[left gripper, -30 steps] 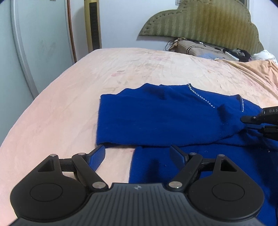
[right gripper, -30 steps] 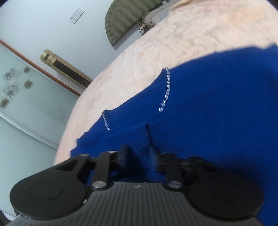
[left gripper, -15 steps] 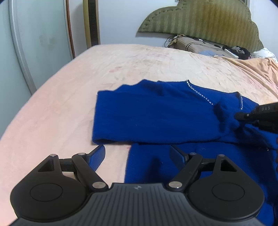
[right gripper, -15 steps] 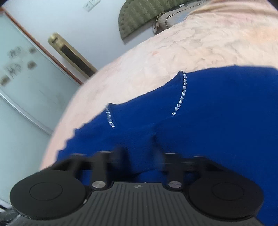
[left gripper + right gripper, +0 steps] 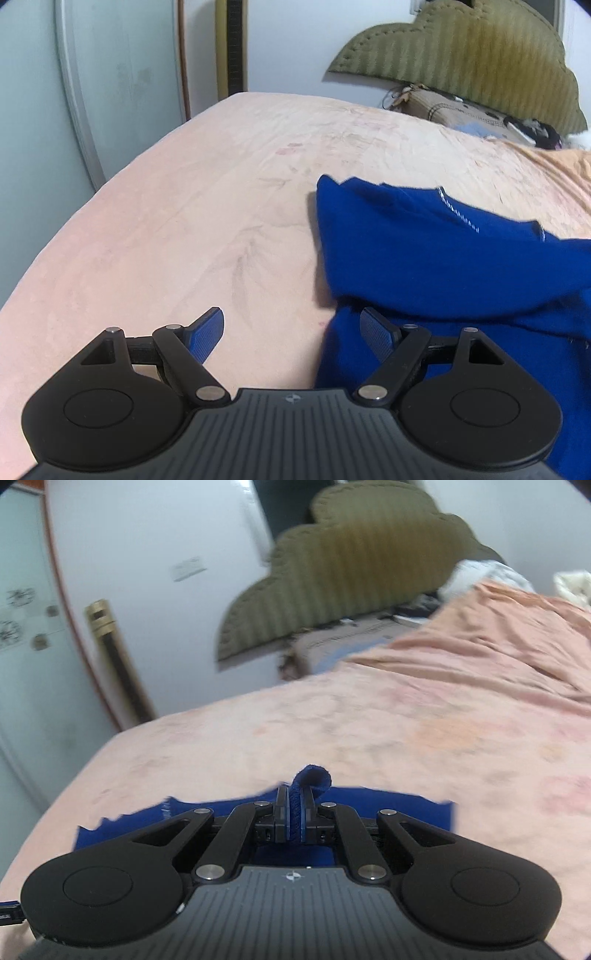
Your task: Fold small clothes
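Note:
A small royal-blue knitted sweater (image 5: 443, 258) with a row of little rhinestones lies on the pink bed (image 5: 184, 221); its upper part is raised and bunched toward the right. In the left wrist view my left gripper (image 5: 295, 332) hovers open over the sweater's left edge, its right finger above the blue cloth, its left above bare bedding, nothing between them. In the right wrist view my right gripper (image 5: 293, 805) is shut on a fold of the sweater (image 5: 310, 779), which pokes up between its pads; more blue cloth (image 5: 388, 805) hangs below it.
An olive padded headboard (image 5: 480, 62) and a brown pillow (image 5: 450, 110) with small items stand at the far end. An orange blanket (image 5: 498, 635) is rumpled at the right. A pale wardrobe door (image 5: 92, 92) borders the bed's left side.
My right gripper closed on the sweater fold and lifted it, swinging level. The sweater's upper part rose and pulled rightward, baring more bedding at left. The left gripper stayed open and nearly still.

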Motion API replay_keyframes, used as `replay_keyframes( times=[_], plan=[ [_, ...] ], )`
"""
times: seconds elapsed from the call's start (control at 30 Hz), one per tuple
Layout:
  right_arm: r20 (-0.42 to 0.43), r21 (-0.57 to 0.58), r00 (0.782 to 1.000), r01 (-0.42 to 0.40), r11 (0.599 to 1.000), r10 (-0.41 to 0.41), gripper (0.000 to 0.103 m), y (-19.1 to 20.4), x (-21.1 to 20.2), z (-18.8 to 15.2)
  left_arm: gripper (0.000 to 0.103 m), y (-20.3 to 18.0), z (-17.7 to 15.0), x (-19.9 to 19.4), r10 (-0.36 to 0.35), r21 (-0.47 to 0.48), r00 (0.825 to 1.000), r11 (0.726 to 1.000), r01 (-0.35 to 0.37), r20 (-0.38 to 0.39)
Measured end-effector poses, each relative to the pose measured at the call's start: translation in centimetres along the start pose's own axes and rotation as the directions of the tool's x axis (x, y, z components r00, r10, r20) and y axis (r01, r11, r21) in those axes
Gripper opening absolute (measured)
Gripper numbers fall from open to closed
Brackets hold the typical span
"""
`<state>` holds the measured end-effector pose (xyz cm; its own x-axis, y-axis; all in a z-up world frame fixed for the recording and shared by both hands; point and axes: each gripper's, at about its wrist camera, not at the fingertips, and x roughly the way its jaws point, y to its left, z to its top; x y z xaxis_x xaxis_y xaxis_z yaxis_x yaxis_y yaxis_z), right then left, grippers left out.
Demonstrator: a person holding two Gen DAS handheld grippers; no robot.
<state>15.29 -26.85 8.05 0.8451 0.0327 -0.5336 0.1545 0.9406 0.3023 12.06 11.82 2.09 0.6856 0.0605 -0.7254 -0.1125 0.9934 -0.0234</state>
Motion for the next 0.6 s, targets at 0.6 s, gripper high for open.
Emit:
replay_keyframes(
  times=[0.6],
  plan=[
    [-0.103,-0.098,0.989,0.093,0.991,-0.103,0.046,0.0,-0.1,-5.8,0.081,-2.8,-2.6,-0.7,0.009,0.139,0.999,0.990,-0.004,-0.041]
  ],
)
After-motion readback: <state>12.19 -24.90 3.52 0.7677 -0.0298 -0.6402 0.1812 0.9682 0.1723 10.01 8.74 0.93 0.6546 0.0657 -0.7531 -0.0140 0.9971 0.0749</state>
